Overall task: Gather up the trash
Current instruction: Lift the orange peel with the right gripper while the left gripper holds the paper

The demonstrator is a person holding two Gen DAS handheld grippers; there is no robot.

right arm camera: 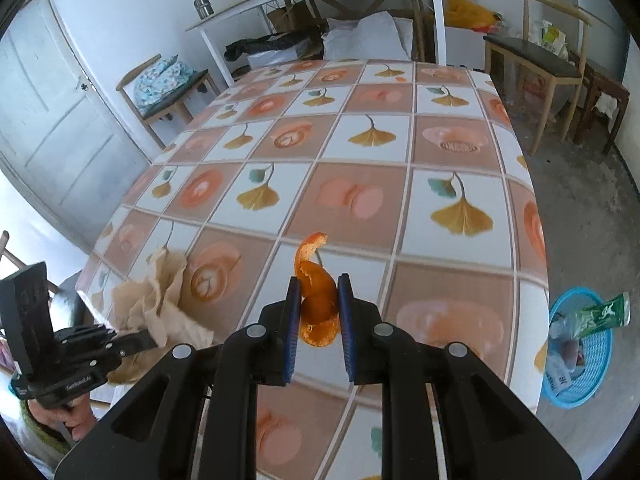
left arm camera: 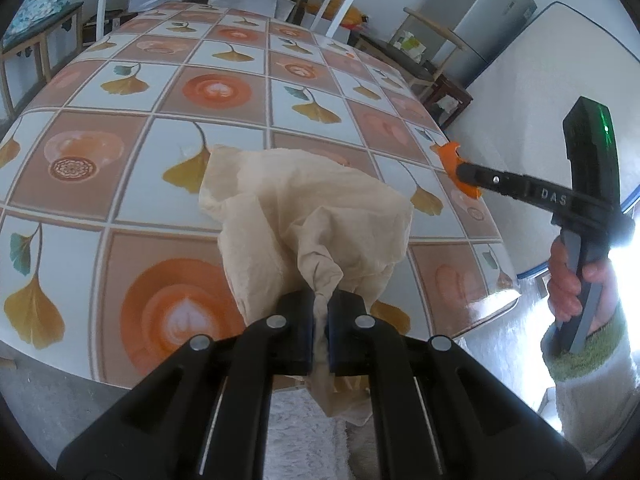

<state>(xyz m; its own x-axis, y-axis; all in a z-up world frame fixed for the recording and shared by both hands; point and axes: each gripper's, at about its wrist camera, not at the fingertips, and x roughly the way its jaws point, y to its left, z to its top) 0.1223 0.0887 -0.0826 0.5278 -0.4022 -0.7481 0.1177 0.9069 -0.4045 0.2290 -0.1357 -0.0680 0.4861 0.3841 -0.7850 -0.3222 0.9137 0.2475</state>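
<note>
- Pinching a twisted neck of crumpled beige tissue (left arm camera: 308, 216), the left gripper (left arm camera: 319, 334) had its fingers pressed nearly together on the paper, and the loose bulk of the sheet fanned out ahead of them above the patterned table (left arm camera: 224, 92).
- Between its blue pads, the right gripper (right arm camera: 319, 312) held a curl of orange peel (right arm camera: 316, 292) lifted off the tabletop; its jaws stood a little apart, with the peel filling the gap.
- The tissue looked very light, soft and limp, likely to tear or slip if taken by a single thin edge, so the gathered twist seemed the sound place to hold it.
- The peel looked light as well, but springy and somewhat slick on its outer skin; the grip across the thick lower coil seemed safer than one on the thin upper tail, which would probably bend away.
- A blue basket (right arm camera: 600, 376) stood on the floor just beside the table's right edge, already holding wrappers and a green tube (right arm camera: 604, 314), and it seemed the likely place for both pieces.
</note>
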